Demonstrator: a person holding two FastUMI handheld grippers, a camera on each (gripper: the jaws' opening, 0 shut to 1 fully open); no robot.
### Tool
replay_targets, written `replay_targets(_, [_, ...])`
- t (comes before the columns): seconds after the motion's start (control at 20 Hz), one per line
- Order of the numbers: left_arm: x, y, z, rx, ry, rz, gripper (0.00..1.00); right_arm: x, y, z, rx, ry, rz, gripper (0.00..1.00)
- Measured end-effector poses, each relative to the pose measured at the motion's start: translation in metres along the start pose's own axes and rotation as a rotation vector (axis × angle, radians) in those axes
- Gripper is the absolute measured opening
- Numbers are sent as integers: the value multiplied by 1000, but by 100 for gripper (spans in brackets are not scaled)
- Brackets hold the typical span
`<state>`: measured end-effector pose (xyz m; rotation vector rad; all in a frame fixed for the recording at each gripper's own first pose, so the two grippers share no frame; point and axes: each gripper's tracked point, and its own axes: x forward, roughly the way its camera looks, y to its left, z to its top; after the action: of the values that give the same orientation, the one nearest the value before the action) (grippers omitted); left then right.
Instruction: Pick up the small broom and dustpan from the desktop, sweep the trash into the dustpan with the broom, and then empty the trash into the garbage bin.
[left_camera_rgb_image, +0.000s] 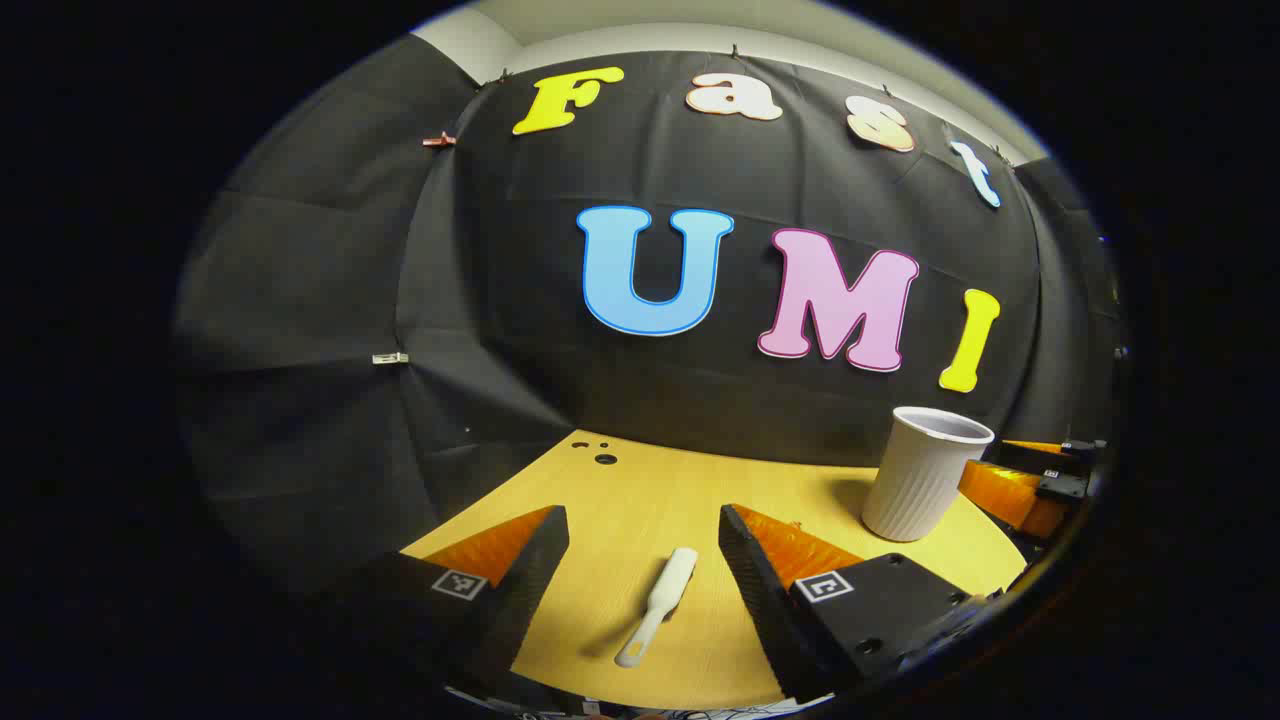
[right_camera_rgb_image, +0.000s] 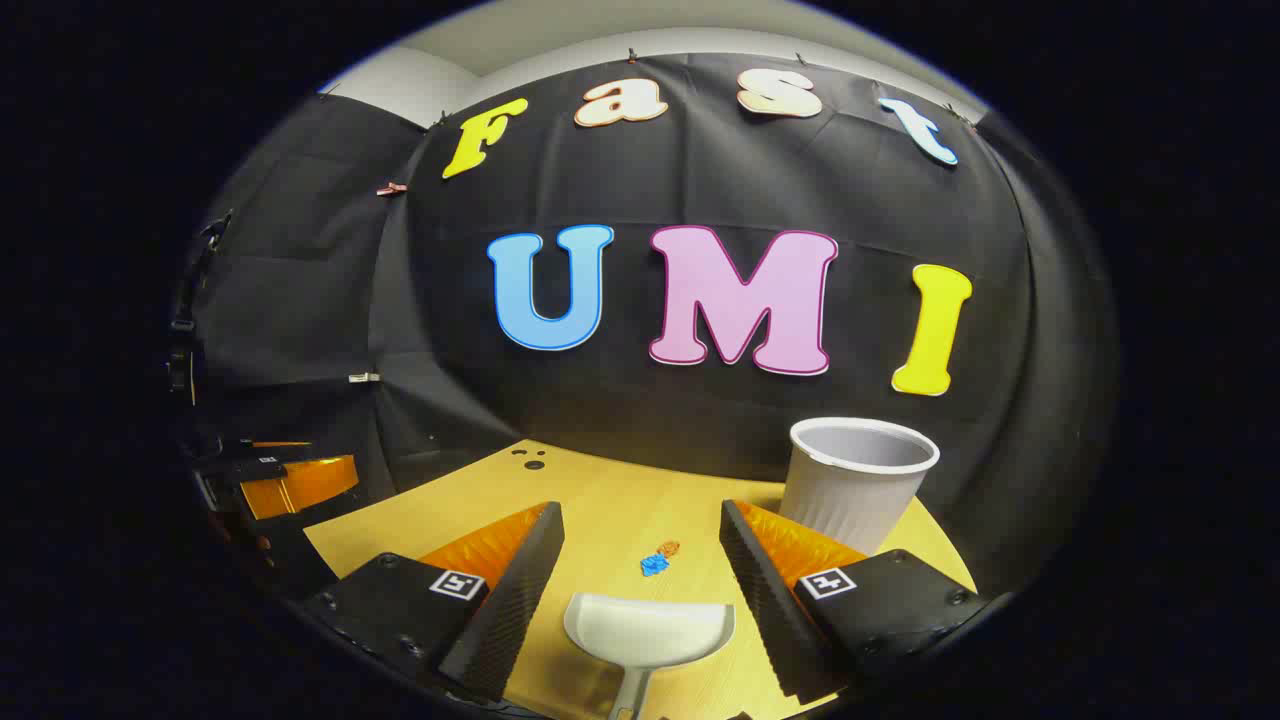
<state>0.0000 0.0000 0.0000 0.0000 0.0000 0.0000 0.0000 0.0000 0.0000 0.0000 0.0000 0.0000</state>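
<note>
Wooden desktop (left_camera_rgb_image: 650, 500) against black cloth wall (left_camera_rgb_image: 330, 330)

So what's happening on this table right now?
A tabletop cleanup is about to begin, and nothing is held yet. The left tool is open, with the small white broom lying on the wooden desktop between its fingers. The right tool is open around the white dustpan. Bits of blue and orange trash lie just beyond it, near the ribbed white bin.

White broom (left_camera_rgb_image: 660, 603), dustpan (right_camera_rgb_image: 649, 627); ribbed white bin (right_camera_rgb_image: 857, 482); blue, orange scraps (right_camera_rgb_image: 658, 560); yellow wood-grain desktop (left_camera_rgb_image: 640, 500)
</note>
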Motion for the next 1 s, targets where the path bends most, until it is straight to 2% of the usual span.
replay_targets(0.25, [7,-15,-17,48,53,-68,96,-6,-16,-29,21,78,-30,98])
replay_targets(0.45, [9,-25,-31,81,95,-118,96,-11,-16,-44,46,127,-24,98])
replay_targets(0.75, [15,-28,-57,84,175,-151,96,-10,-15,-56,65,166,-14,98])
replay_targets(1.0, [35,-22,-95,77,316,-158,96,-5,-15,-69,84,211,-1,98])
